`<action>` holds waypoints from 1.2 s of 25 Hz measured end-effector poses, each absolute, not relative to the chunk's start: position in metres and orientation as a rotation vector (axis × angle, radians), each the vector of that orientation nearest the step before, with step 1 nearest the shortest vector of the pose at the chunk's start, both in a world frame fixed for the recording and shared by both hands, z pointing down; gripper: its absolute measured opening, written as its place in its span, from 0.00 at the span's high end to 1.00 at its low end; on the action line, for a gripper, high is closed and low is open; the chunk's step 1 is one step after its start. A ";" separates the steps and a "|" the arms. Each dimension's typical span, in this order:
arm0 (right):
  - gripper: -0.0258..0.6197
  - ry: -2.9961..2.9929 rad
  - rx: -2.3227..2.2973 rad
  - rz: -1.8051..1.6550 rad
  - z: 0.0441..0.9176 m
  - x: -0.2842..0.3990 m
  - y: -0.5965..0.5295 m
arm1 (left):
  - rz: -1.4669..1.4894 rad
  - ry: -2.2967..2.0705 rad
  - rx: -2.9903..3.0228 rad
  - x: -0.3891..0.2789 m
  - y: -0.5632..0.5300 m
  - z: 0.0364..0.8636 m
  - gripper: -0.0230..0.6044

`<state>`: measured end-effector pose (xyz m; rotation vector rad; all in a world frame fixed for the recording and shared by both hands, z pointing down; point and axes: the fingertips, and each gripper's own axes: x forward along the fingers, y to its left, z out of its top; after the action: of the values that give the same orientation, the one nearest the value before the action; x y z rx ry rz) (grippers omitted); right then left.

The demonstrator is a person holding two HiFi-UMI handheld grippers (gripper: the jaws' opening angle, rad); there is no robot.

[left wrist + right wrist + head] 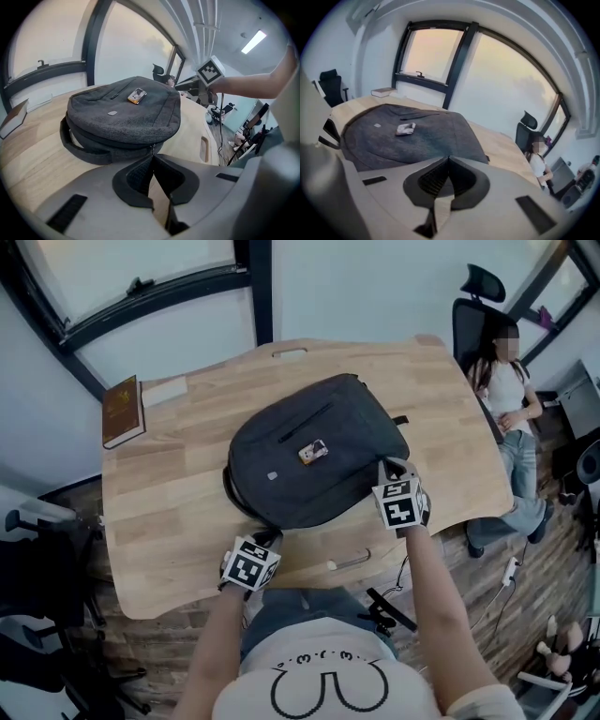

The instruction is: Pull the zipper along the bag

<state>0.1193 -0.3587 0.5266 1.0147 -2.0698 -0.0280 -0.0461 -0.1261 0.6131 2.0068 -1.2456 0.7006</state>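
Grey bag [349,418] lies flat mid-bench [169,521], front panel up, small orange/white tag [313,452] on top. Carry handle [77,147] loops out at the bag's left side in the left gripper view.

L tongs [152,155]: pressed together at the bag's near edge, tips right at the zipper pull [151,149]. The pull runs down from the zip line into the tips and looks pinched there. In the head view this gripper sits at the bag's near-left corner, marker cube toward the person.

R tongs [449,158]: also pressed together, tips at the bag's near-right edge, grey fabric directly ahead of them. Can't tell if any fabric is caught between the pads. The head view puts it on the bag's right rim, well apart from the L one.

Zip line follows the bag's side wall under the top panel. Can't tell how far it's closed from here.

Other stuff: brown book [123,411] at the bench's far-left edge, clear of the bag. Person seated [511,409] off the bench's right end, black chair [473,310] behind them. Big windows w/ dark frames beyond the bench.
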 end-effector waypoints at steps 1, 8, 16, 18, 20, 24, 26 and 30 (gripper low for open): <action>0.88 -2.118 0.960 -0.005 0.525 0.112 -0.348 | 0.702 -1.243 2.005 -0.038 -0.129 0.614 0.94; 0.62 -2.352 0.441 0.200 0.522 0.075 -0.264 | 0.742 -1.233 2.002 0.005 -0.145 0.614 0.94; 0.52 -2.304 -0.006 0.032 0.554 0.046 -0.186 | 0.774 -1.226 2.008 0.014 -0.150 0.615 0.94; 0.52 -2.292 -0.041 0.017 0.563 0.039 -0.179 | 0.783 -1.218 2.018 0.014 -0.150 0.615 0.94; 0.56 -2.272 -0.067 -0.005 0.569 0.031 -0.173 | 0.798 -1.205 2.034 0.015 -0.149 0.616 0.94; 0.69 -2.188 -0.072 -0.203 0.586 0.018 -0.169 | 0.827 -1.173 2.056 0.015 -0.148 0.617 0.94; 0.76 -2.156 -0.065 -0.309 0.590 0.018 -0.168 | 0.843 -1.173 2.055 0.013 -0.146 0.618 0.94; 0.78 -2.160 -0.021 -0.245 0.593 0.019 -0.170 | 0.836 -1.165 2.069 0.006 -0.143 0.615 0.94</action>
<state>0.0187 -0.1699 0.5926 -0.0210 -2.1600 -0.2449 0.0059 -0.1430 0.6151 2.0689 -1.1654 0.8355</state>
